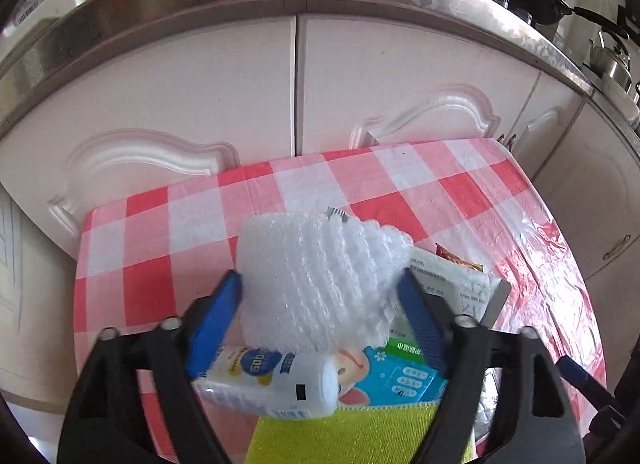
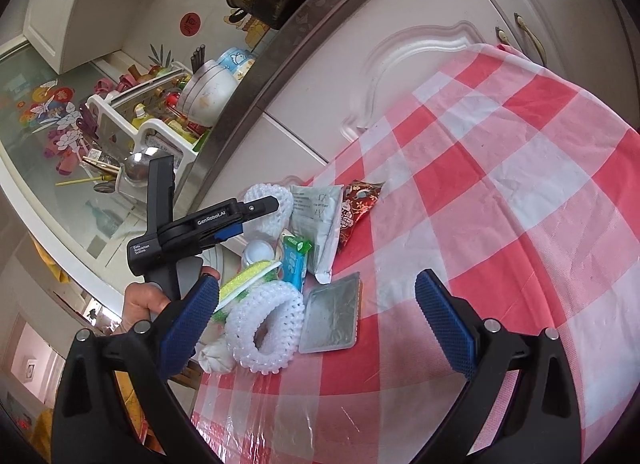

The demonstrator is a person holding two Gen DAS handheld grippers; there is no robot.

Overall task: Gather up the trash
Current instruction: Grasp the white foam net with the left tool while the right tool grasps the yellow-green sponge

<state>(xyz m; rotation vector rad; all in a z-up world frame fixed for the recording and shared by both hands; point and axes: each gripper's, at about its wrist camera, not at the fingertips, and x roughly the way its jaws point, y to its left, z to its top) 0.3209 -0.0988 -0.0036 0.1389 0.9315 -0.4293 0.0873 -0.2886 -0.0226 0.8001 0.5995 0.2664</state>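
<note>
Our left claw [image 1: 320, 292] pinches the foam net [image 1: 316, 280] above the bottle [image 1: 272, 382]; right claw [image 2: 316, 304] spread, empty. Soft net may slip out, or snag the bottle.

The left hand-held gripper [image 2: 256, 210] bore "GenRoboLAI" in white on its black finger arm, and its body [image 2: 146, 254] carried a small label that seemed to read "Data Acquisition System". A white bottle [image 1: 272, 382] showed digits like "0000" on a blue band. Print on the white packet [image 2: 316, 212] and green-blue pack [image 2: 295, 260] was too small to read.
</note>
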